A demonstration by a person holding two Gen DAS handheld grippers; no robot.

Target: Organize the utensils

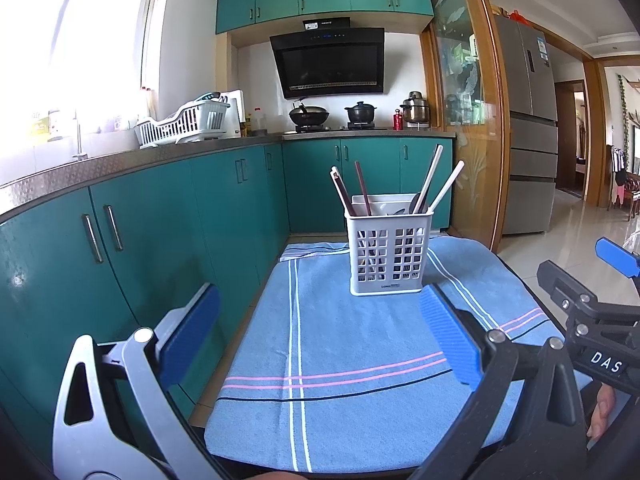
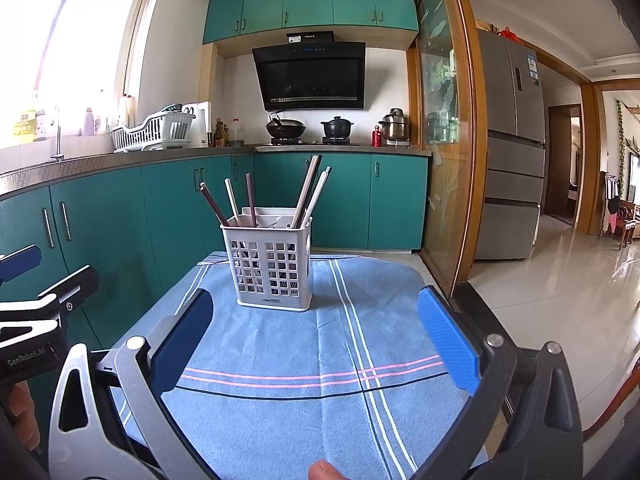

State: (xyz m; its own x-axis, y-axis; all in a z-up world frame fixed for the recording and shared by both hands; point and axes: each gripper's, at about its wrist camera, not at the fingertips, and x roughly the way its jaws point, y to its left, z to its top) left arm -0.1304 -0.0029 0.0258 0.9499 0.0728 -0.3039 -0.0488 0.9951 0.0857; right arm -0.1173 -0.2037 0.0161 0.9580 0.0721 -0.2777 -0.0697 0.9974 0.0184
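A white slotted utensil holder [image 1: 387, 254] stands upright at the far end of a blue striped cloth [image 1: 360, 360]. Several chopsticks [image 1: 430, 178] and a spoon lean inside it. It also shows in the right wrist view [image 2: 269, 266], with chopsticks [image 2: 308, 192] sticking up. My left gripper [image 1: 320, 320] is open and empty, well short of the holder. My right gripper [image 2: 316, 320] is open and empty, also short of the holder. The right gripper shows at the right edge of the left wrist view [image 1: 592, 312]. The left gripper shows at the left edge of the right wrist view [image 2: 36, 300].
The cloth [image 2: 320, 360] covers a small table. Teal kitchen cabinets [image 1: 160, 232] run along the left and back. A dish rack [image 1: 184, 124], wok [image 1: 309, 115] and pots [image 1: 360, 114] sit on the counter. A glass sliding door [image 1: 472, 140] and a fridge [image 1: 528, 128] stand at right.
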